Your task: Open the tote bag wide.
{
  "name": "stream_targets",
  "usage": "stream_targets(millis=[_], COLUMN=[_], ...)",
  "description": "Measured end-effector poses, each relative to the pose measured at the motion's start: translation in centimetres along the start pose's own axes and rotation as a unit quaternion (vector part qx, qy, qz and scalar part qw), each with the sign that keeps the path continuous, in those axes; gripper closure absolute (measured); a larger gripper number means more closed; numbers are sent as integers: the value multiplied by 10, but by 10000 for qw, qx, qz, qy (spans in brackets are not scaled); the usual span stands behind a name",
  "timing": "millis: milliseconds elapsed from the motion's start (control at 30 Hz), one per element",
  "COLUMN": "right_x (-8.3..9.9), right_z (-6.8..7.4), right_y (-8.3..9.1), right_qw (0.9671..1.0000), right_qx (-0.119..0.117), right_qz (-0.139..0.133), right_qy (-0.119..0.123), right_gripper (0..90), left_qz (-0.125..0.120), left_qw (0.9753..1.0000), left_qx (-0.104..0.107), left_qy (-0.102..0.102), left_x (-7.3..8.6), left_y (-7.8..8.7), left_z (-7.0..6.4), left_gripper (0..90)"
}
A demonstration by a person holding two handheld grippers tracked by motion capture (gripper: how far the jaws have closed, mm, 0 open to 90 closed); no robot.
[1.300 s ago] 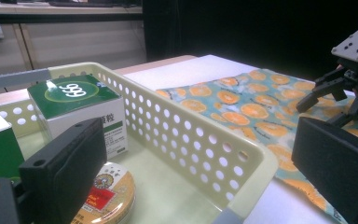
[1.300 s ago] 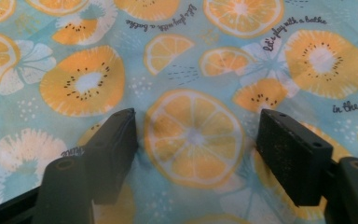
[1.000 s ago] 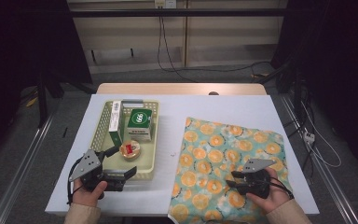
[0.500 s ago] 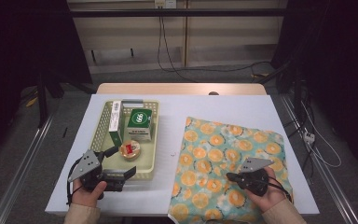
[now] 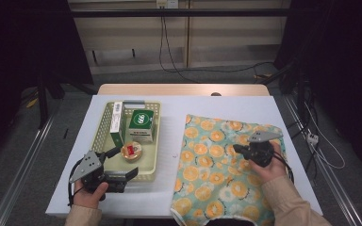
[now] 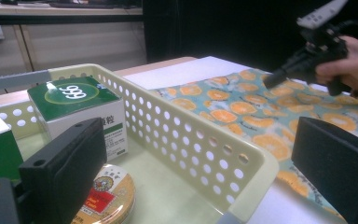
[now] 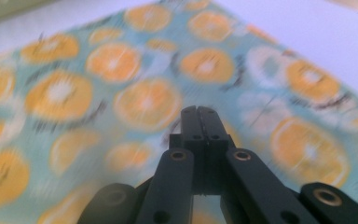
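The right hand-held gripper (image 5: 239, 149), jaws pressed together and empty, has lifted forward over the orange-print cloth (image 5: 217, 179) beneath it. The left hand-held gripper (image 5: 125, 162) stays spread at the basket (image 5: 104, 127) corner, beside the round tin (image 5: 131, 151), probably the next pick.

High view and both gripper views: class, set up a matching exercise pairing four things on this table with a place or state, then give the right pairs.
Things:
1. pale yellow perforated plastic basket
2. green and white 999 carton
3. left gripper
4. right gripper

Places or states:
A. fingers shut, above the orange-print cloth
B. fingers open, at the basket's near end
C. stands inside the basket
D. on the white table, left of the cloth

Pairs: 1-D, 2-C, 3-B, 4-A
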State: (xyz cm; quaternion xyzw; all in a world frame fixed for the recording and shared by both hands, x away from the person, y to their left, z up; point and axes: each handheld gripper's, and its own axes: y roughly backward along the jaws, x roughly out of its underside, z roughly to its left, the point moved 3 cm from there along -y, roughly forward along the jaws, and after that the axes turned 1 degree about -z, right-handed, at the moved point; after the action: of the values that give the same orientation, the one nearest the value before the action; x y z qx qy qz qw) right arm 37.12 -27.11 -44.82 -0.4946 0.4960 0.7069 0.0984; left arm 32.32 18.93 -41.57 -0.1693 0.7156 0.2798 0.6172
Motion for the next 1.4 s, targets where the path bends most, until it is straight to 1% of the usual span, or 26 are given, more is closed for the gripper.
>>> stream_targets(millis=[67, 100, 133, 167, 200, 233, 267, 300, 333, 367, 400, 433, 467, 500, 533, 567, 600, 633, 700, 733, 833, 867, 933, 1033, 1167, 1400], right_x=[-8, -10, -9, -9, -5, -2, 3, 7, 11, 16, 20, 22, 25, 28, 31, 35, 38, 42, 51, 54, 55, 54, 53, 50, 49, 47], right_z=[-4, -1, 12, 12, 19, 27, 35, 41, 44, 48, 51, 55, 58, 61, 63, 64, 66, 67, 72, 77, 90, 93, 95, 95, 97, 98], right_y=[-1, -1, -2, -2, -1, 0, 1, 2, 3, 3, 5, 8, 11, 13, 16, 19, 22, 23, 20, 17, 13, 12, 12, 11, 11, 10], right_qw=[9999, 9996, 9956, 9956, 9951, 9956, 9935, 9932, 9941, 9943, 9946, 9939, 9929, 9907, 9900, 9902, 9893, 9891, 9886, 9887, 9883, 9886, 9899, 9915, 9919, 9919], right_qx=[-78, -174, -863, -863, -930, -915, -1105, -1123, -1036, -1030, -1026, -1102, -1189, -1340, -1367, -1347, -1383, -1382, -1408, -1381, -1170, -1103, -1029, -954, -936, -954], right_qz=[-98, -223, -110, -110, -113, -112, -170, -235, -223, -78, -65, -28, 61, 232, 346, 312, 359, 463, 500, 501, 597, 615, 618, 538, 500, 461], right_qy=[-87, -77, -350, -350, -330, -191, -194, -217, -226, -251, -162, -48, 21, -50, -14, 216, 281, 229, 166, 306, 780, 816, 748, 706, 702, 701], right_gripper=[900, 900, 900, 900, 900, 900, 846, 675, 530, 512, 505, 443, 333, 268, 263, 239, 189, 149, 124, 73, 80, 89, 148, 332, 433, 675], left_qz=[29, 35, 28, 25, 30, 17, 18, 28, 18, 2, 16, 12, -15, -15, -1, 5, 12, 14, 21, 16, -20, -21, -5, 14, 5, 60], left_qw=[10000, 10000, 10000, 10000, 10000, 10000, 10000, 10000, 10000, 10000, 10000, 10000, 10000, 10000, 10000, 10000, 10000, 10000, 10000, 10000, 10000, 10000, 10000, 10000, 10000, 10000], left_qx=[9, 13, 8, -3, -26, -30, -31, -40, -34, -23, -23, -28, -12, -2, -12, -16, -22, -26, -32, -42, -49, -38, -46, -49, -29, -26], left_qy=[-8, -21, -10, -4, -5, 6, 14, 7, 11, 21, -5, -17, -1, -3, -13, -13, 19, 23, 26, 1, 8, 8, 3, 10, -7, -35], left_x=[1, 1, 1, 1, 1, 1, 1, 1, 1, 1, 0, 0, -1, -1, -1, 0, 0, 1, 1, 0, -1, -1, 0, 1, 0, 1], left_y=[0, 0, 1, 1, 2, 2, 3, 3, 3, 3, 2, 3, 2, 2, 2, 2, 2, 2, 2, 3, 3, 4, 4, 3, 2, 1], left_z=[0, 1, 1, 1, 2, 2, 1, 1, 0, 0, -1, -1, -1, -2, -2, -1, -1, -1, -1, 0, -1, -1, 0, 0, -1, -3], left_gripper=[31, 31, 31, 31, 31, 31, 31, 31, 31, 31, 31, 31, 31, 31, 31, 31, 31, 31, 31, 31, 31, 31, 31, 31, 31, 31])
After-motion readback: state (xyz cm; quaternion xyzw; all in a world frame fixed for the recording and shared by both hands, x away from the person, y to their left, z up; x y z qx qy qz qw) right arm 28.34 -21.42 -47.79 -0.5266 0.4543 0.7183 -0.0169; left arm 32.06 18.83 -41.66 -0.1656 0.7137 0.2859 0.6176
